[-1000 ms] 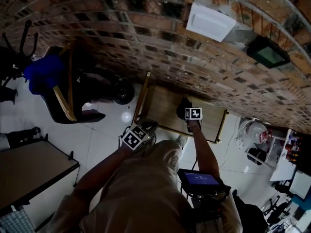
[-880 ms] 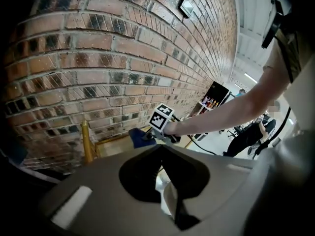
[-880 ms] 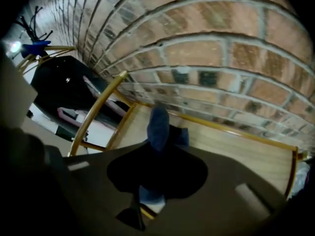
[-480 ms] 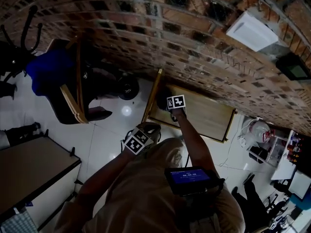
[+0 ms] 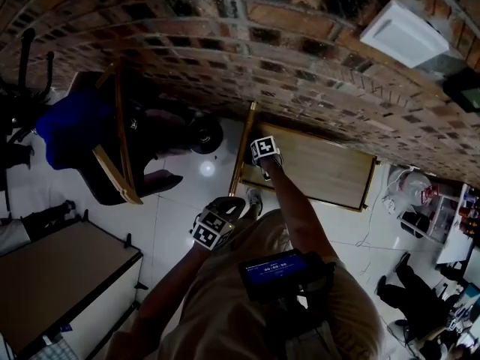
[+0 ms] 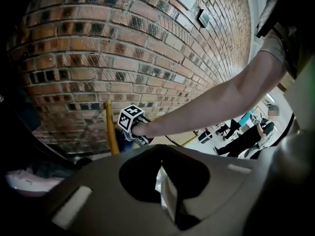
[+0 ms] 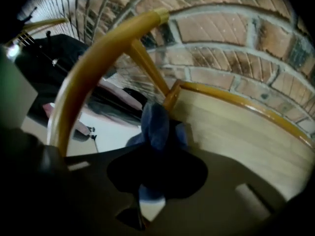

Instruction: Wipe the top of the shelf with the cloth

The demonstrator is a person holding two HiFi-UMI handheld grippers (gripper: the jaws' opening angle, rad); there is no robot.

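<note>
The shelf top is a pale wooden board with yellow rails, standing against the brick wall. My right gripper is at its left end, shut on a blue cloth. In the right gripper view the cloth bulges from the shut right gripper and presses on the wood near the rear left corner post. My left gripper hangs low in front of the shelf, away from it. In the left gripper view the left gripper looks shut with nothing in it.
A brick wall backs the shelf, with a white box mounted on it. A dark chair with something blue stands at left, a grey table at lower left, and bags and clutter right of the shelf. A device hangs at the person's chest.
The right gripper has slid the cloth leftward along the shelf top, from about the middle to the left end. The left gripper has stayed low in front.
</note>
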